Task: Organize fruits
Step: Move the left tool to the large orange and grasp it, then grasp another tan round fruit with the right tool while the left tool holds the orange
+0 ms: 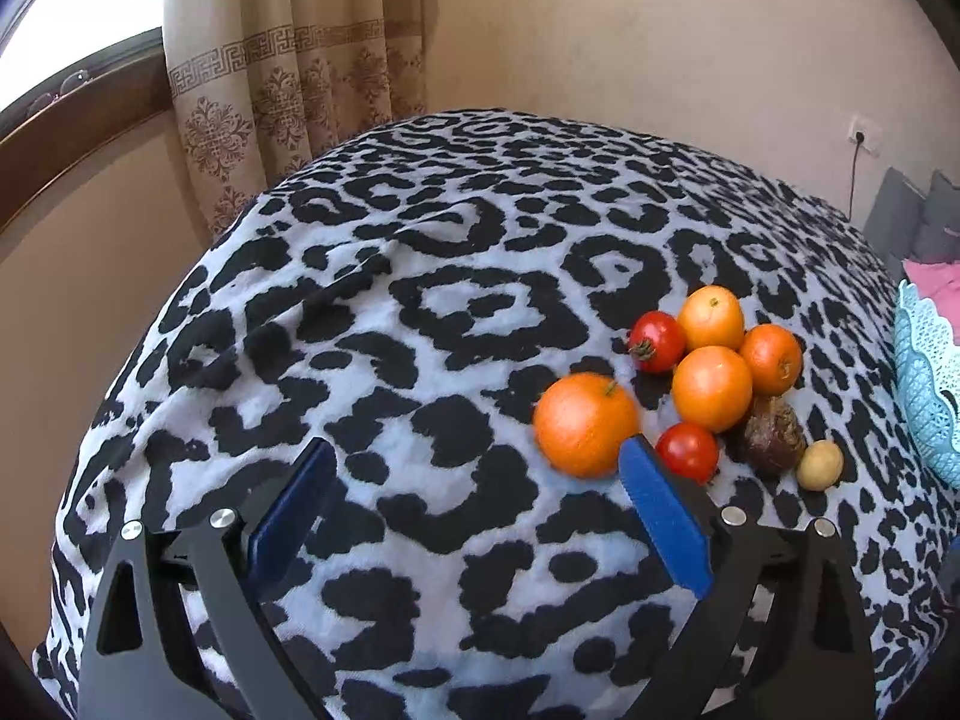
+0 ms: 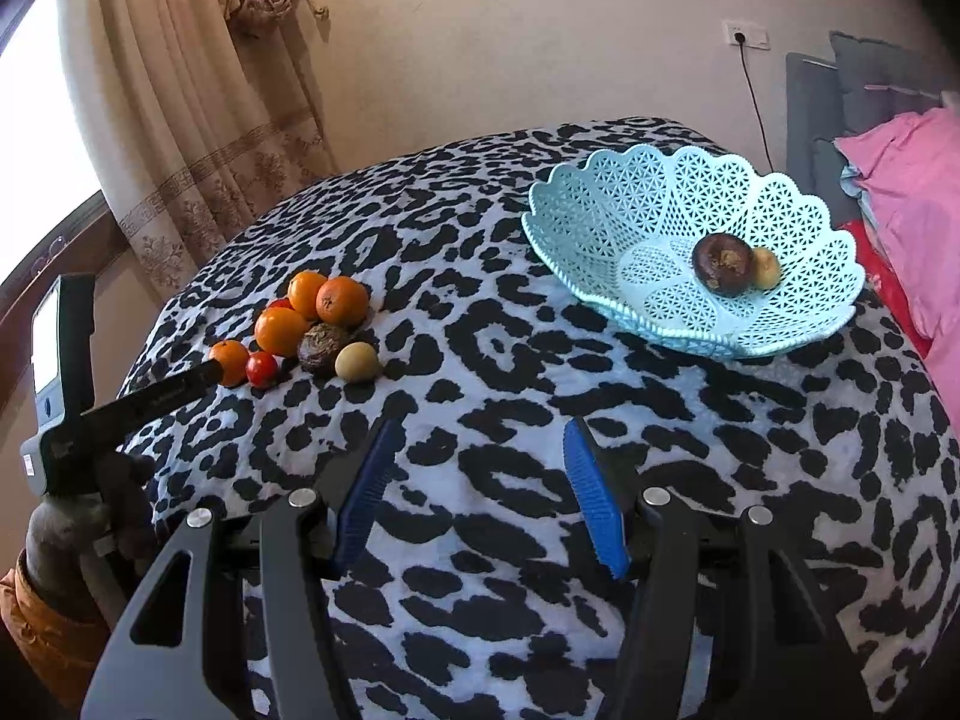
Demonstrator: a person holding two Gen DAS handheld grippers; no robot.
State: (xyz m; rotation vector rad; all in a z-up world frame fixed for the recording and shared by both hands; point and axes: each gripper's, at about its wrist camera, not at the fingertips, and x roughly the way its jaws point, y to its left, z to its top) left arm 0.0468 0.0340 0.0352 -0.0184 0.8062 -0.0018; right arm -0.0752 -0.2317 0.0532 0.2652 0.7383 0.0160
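Left gripper (image 1: pixel 474 462) fingers spread wide, empty, beside nearest orange (image 1: pixel 585 425), right gripper (image 2: pixel 480 438) fingers parted, empty

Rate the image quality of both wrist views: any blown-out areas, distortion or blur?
Left wrist: window top left blown out white; fisheye bulges the spotted blanket; fruit pile sharp and evenly lit. Right wrist: window at left overexposed, same barrel distortion, dark corners; basket crisp, no motion blur.
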